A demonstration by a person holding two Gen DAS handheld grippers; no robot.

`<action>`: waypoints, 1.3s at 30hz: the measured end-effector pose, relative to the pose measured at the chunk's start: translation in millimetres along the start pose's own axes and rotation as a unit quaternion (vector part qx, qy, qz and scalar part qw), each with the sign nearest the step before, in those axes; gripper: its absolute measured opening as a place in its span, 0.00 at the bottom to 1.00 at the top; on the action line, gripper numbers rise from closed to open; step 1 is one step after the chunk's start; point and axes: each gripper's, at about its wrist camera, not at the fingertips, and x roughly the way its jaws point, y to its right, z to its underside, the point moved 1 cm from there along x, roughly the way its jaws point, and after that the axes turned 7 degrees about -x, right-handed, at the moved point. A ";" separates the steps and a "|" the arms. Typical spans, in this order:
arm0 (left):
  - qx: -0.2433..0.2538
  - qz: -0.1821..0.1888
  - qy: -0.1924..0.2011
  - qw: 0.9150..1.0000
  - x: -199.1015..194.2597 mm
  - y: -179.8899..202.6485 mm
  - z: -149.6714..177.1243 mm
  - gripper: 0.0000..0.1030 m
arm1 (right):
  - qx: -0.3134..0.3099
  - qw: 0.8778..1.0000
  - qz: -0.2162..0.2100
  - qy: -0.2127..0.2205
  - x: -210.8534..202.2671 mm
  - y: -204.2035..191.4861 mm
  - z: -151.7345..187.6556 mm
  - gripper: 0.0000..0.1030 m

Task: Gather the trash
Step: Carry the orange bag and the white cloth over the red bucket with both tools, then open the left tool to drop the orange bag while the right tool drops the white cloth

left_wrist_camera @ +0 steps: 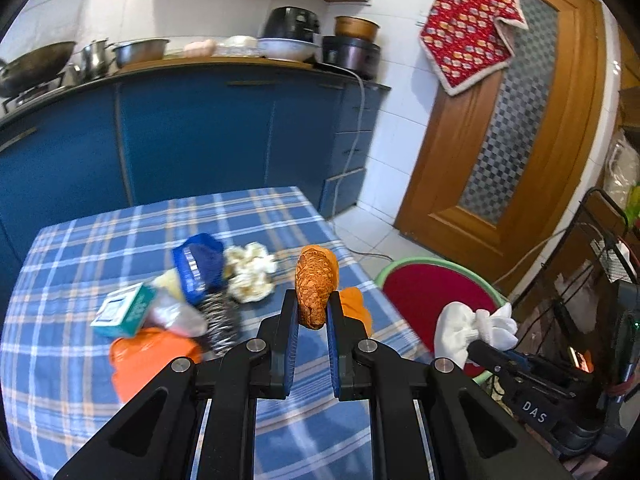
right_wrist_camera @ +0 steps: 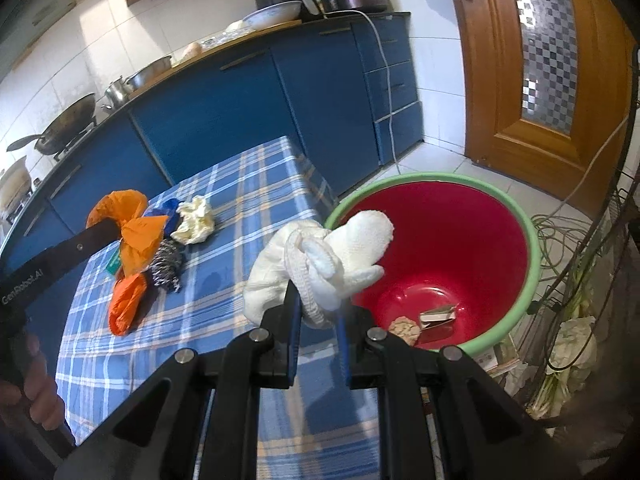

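My left gripper point(left_wrist_camera: 313, 312) is shut on an orange plastic bag point(left_wrist_camera: 316, 284), held above the checked tablecloth point(left_wrist_camera: 280, 224); it shows as orange plastic in the right wrist view point(right_wrist_camera: 138, 236). My right gripper point(right_wrist_camera: 318, 304) is shut on a white cloth glove point(right_wrist_camera: 320, 256), held at the table's right edge beside the red bin with a green rim point(right_wrist_camera: 440, 240). The glove also shows in the left wrist view point(left_wrist_camera: 472, 330) over the bin point(left_wrist_camera: 432, 288). In the bin lie a silvery wrapper point(right_wrist_camera: 438, 316) and a beige scrap point(right_wrist_camera: 405, 330).
On the table lie a crumpled white paper point(left_wrist_camera: 250, 272), a blue package point(left_wrist_camera: 200, 266), a green-white carton point(left_wrist_camera: 124, 312), a steel scourer point(left_wrist_camera: 220, 320) and another orange bag point(left_wrist_camera: 148, 360). Blue cabinets point(left_wrist_camera: 192, 136) stand behind. A wooden door point(left_wrist_camera: 500, 120) and a wire rack point(left_wrist_camera: 592, 280) are right.
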 end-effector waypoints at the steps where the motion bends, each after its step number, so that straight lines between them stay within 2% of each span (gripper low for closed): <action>1: 0.004 0.004 -0.002 1.000 3.4 4.6 -0.7 0.13 | 0.002 1.000 0.003 0.000 0.4 2.6 -0.2 0.17; 17: 0.053 0.063 -0.053 0.995 72.5 75.5 10.7 0.13 | 0.045 0.998 0.054 -0.006 7.1 56.6 0.0 0.17; 29: 0.073 0.081 -0.092 0.990 121.1 101.8 28.4 0.13 | 0.070 0.994 0.078 -0.020 18.7 84.9 7.2 0.17; 34: 0.072 0.082 -0.101 0.989 130.9 105.7 32.9 0.18 | 0.077 0.993 0.082 -0.020 18.4 92.2 8.9 0.17; 38: 0.072 0.074 -0.102 0.989 132.8 103.9 33.4 0.37 | 0.079 0.993 0.083 -0.023 19.9 94.6 10.1 0.17; 39: 0.070 0.073 -0.100 0.990 132.5 102.5 32.7 0.37 | 0.079 0.993 0.083 -0.023 20.5 94.9 10.2 0.17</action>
